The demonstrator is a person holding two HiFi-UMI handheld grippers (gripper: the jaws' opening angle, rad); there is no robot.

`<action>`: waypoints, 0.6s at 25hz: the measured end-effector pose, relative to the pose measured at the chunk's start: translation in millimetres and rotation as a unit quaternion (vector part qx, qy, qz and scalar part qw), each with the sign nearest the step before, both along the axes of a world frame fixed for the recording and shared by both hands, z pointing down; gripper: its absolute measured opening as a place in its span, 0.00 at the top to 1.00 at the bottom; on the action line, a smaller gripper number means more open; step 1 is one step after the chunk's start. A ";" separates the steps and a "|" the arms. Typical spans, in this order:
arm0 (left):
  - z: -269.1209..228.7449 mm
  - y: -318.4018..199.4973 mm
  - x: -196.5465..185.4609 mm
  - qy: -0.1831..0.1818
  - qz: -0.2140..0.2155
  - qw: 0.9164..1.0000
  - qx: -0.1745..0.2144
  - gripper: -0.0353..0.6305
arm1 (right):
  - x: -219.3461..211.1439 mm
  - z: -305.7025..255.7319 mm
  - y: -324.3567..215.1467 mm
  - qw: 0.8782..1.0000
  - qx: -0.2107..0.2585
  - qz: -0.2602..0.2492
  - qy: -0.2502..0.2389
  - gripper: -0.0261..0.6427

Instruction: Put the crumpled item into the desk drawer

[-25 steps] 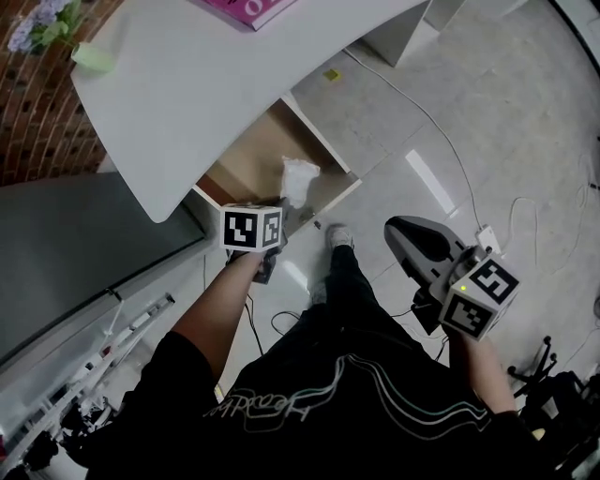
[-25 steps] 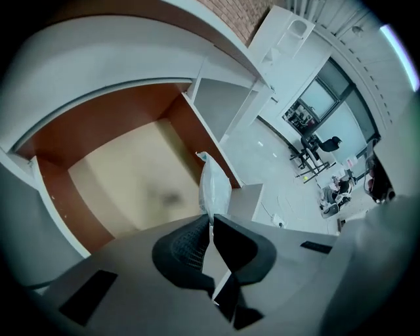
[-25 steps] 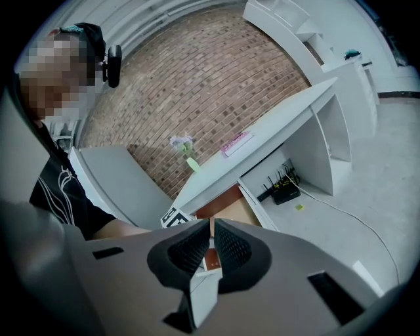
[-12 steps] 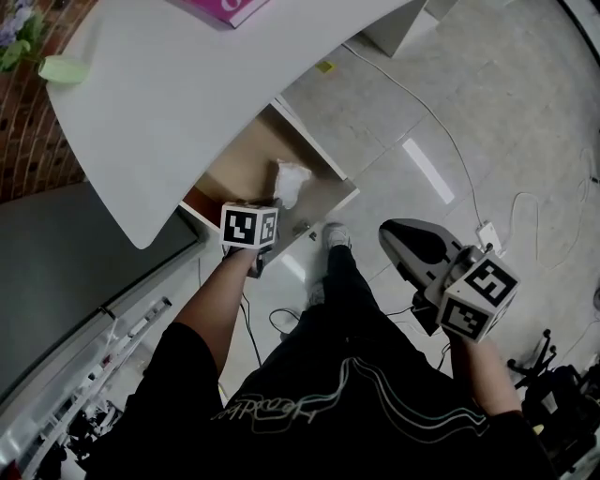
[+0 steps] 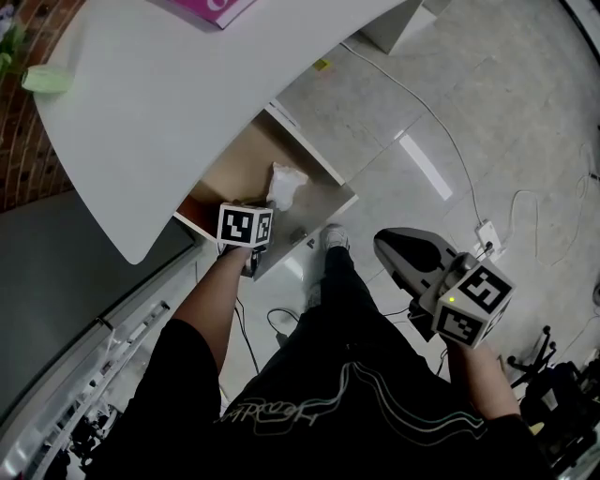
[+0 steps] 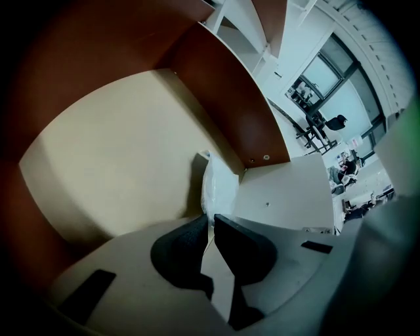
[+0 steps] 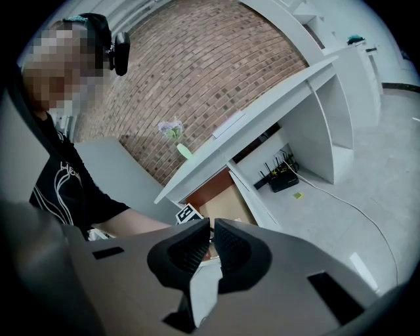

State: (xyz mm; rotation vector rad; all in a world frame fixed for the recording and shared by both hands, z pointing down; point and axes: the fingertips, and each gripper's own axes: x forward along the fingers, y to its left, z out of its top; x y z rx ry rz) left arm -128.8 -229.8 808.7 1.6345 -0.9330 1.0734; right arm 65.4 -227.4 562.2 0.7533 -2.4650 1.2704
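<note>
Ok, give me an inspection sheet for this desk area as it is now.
Surface: white desk, with an open drawer under it.
Job's things: crumpled item upright inside the drawer.
Clutter: pink book and plant on the desk.
Grippers: left gripper shut on the crumpled item's edge, it seems; right gripper shut, empty, over the floor.
Cables: cable across the floor to a power strip.
Surroundings: brick wall behind the desk.

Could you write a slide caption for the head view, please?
Left claw holds crumpled white item inside the open desk drawer.
</note>
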 end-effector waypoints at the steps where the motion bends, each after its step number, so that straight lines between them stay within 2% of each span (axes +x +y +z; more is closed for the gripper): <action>1: 1.3 0.2 -0.2 0.000 -0.003 1.000 -0.002 0.89 | -0.5 -0.3 -0.4 1.000 0.000 0.001 -0.001 0.89; 6: 3.8 -2.7 -3.4 0.006 -0.035 0.999 0.000 0.86 | -2.9 -0.7 -0.8 1.000 0.000 0.001 -0.004 0.89; 10: -2.3 -9.7 -3.5 0.027 -0.080 0.996 0.003 0.64 | -1.6 -3.0 -2.9 1.000 0.004 0.006 -0.004 0.89; 15: -30.7 -22.6 -1.3 0.063 -0.133 0.989 0.034 0.55 | -4.8 -14.3 -2.9 1.000 0.017 0.010 -0.004 0.89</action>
